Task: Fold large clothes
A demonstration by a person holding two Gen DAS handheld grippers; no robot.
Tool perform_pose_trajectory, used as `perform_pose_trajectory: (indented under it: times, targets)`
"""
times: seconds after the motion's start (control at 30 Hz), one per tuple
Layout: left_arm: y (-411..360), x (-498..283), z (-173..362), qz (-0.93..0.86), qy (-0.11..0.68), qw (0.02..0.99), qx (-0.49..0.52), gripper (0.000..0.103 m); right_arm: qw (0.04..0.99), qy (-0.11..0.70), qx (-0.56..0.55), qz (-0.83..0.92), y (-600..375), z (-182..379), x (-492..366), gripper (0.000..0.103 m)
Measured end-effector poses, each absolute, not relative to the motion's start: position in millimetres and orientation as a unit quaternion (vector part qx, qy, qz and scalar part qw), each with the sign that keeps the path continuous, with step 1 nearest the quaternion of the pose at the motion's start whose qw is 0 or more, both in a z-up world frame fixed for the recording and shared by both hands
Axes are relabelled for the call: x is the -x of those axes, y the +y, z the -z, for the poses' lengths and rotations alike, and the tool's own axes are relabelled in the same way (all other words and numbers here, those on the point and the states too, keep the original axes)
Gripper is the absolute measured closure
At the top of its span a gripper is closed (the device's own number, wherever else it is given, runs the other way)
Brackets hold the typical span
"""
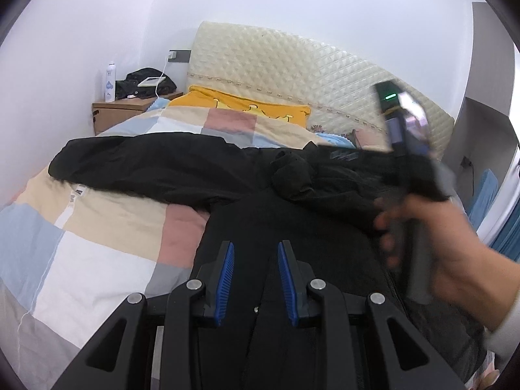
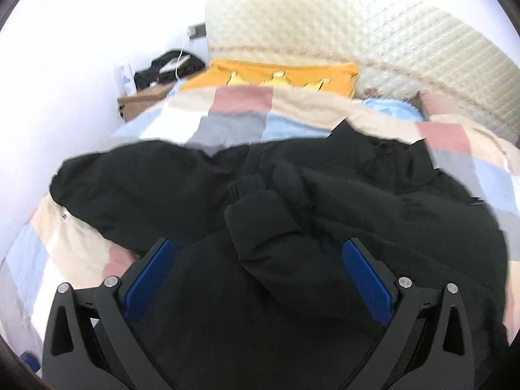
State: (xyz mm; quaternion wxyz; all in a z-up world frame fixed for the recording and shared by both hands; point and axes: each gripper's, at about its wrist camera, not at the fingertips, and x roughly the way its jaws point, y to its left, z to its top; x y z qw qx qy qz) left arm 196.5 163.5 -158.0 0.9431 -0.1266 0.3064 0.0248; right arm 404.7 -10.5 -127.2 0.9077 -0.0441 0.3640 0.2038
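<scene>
A large black jacket [image 1: 247, 195] lies spread on the bed; one sleeve [image 1: 130, 162] stretches to the left and the other sleeve [image 2: 276, 227] is folded across the body. It fills the middle of the right wrist view [image 2: 325, 201]. My left gripper [image 1: 255, 253] hovers over the jacket's lower body, jaws a little apart and empty. My right gripper [image 2: 258, 253] is wide open above the folded sleeve's cuff and holds nothing. In the left wrist view the right hand and its gripper body [image 1: 409, 149] show blurred at the right.
The bed has a patchwork quilt [image 1: 97, 237], a yellow pillow [image 1: 247, 104] and a cream padded headboard [image 1: 292, 65]. A wooden nightstand [image 1: 120, 110] with a white bottle [image 1: 110, 81] and dark items stands at the left by the wall.
</scene>
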Motion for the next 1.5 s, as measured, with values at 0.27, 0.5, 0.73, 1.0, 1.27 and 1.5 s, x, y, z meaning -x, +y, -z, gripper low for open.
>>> perform_pose_trajectory:
  times: [0.27, 0.5, 0.73, 1.0, 1.27, 1.5]
  targets:
    - [148, -169, 121, -0.007, 0.265, 0.958, 0.112, 0.075, 0.930, 0.315, 0.005, -0.191, -59, 73, -324, 0.000]
    - [130, -157, 118, 0.025, 0.270, 0.955, 0.123, 0.075, 0.944, 0.286, -0.004, -0.164, -110, 72, -250, 0.000]
    - [100, -162, 131, 0.037, 0.284, 0.954, 0.087, 0.075, 0.951, 0.275, -0.019, -0.140, -156, 83, -207, 0.000]
    - [70, -157, 129, 0.058, 0.267, 0.959, 0.072, 0.075, 0.958, 0.252, -0.008, -0.135, -200, 84, -168, 0.000]
    - [48, -153, 136, 0.077, 0.277, 0.956, 0.053, 0.075, 0.961, 0.241, -0.040, -0.132, -229, 86, -132, 0.000]
    - [41, -160, 149, 0.074, 0.289, 0.954, 0.041, 0.075, 0.963, 0.241, -0.021, -0.119, -224, 101, -125, 0.000]
